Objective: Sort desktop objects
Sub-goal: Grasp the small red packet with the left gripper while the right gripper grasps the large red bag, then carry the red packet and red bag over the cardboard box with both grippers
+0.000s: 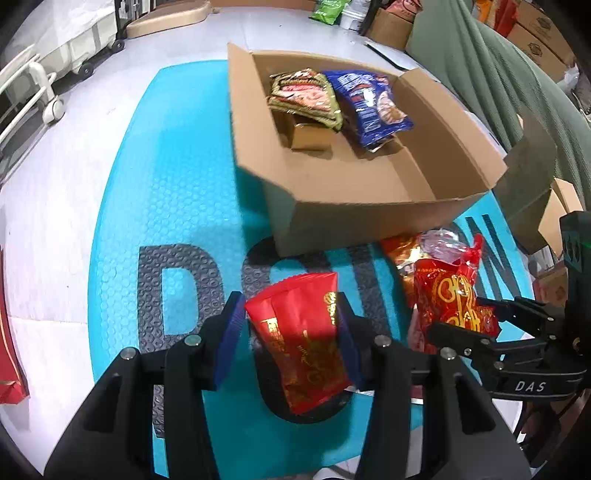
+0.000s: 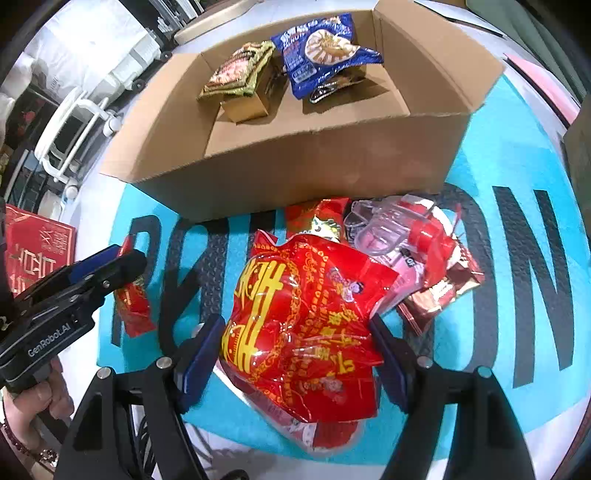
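Box: open brown cardboard box (image 1: 369, 206) on the far half of the mat, flaps up, about half full.
Box contents: blue snack bag (image 2: 325, 55) on the right, gold-green bag (image 1: 306, 98) on the left resting on a small gold carton (image 2: 255, 101).
Big bag: glossy red bag (image 2: 303, 332) with yellow lettering, crinkled and puffy, just in front of the box's near wall, between the pads of the right gripper (image 2: 295, 354); both blue pads press its sides.
Small packet: plain red packet (image 1: 303, 343) with gold print, crimped top edge, pinched by the left gripper (image 1: 291, 339) at mid-body, held above the mat left of the big bag.
Loose pile: clear plastic piece (image 2: 380, 229), a red wrapper (image 2: 317, 218) and a bronze foil pack (image 2: 443, 291) heaped against the box front.
Surface: turquoise dimpled mat (image 1: 166, 147) with big dark letters, laid on a pale grey floor (image 1: 48, 221).
Room: white wheeled frame (image 1: 37, 85) far left, stacked cartons (image 1: 535, 33) and a green cloth (image 1: 498, 85) far right.
Right view only: a hand (image 2: 40, 402) gripping the left tool's handle, beaded bracelet (image 2: 18, 439) at the wrist; a red printed box (image 2: 37, 247) off the mat's left edge.
Left view only: green bag (image 1: 328, 9) at the far wall.
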`<state>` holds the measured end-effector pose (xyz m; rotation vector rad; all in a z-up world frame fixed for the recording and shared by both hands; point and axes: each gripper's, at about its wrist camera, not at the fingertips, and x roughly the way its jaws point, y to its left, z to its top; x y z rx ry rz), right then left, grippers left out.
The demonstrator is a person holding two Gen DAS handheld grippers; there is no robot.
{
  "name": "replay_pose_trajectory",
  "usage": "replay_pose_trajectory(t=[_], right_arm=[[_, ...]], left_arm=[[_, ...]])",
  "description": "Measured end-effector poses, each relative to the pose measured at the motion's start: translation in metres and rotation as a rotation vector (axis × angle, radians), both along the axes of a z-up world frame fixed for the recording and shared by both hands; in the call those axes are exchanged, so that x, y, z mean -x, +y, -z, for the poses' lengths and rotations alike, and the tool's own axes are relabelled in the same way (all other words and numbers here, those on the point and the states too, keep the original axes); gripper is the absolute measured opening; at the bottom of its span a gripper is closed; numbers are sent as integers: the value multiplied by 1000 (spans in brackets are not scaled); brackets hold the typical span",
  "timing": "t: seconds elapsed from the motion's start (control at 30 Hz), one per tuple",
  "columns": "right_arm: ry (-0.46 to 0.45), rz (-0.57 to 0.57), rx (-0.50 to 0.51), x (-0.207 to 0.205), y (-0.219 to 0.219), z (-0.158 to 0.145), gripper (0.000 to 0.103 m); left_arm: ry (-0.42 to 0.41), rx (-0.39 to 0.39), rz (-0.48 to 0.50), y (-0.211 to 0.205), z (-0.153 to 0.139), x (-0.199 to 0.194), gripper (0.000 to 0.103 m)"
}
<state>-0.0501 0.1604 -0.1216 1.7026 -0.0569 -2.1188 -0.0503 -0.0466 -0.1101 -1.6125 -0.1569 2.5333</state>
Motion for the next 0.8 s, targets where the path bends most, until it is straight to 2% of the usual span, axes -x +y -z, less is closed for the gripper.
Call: replay_pose_trajectory(t=[0.1,0.23,0.47,0.8], right_arm=[[0,-6,17,4,11,-10,77],[7,-11,36,1,-5,-14,77],[19,-15,72,-1,6,-33,77],[54,-24,110,8,5,-61,77]], left_arm=[[13,-4,13,4,-8,-1,46],[20,-10,29,8,-16,-2,46],[37,-7,60,17,-31,-1,46],[75,-4,90,27,-64,17,46]])
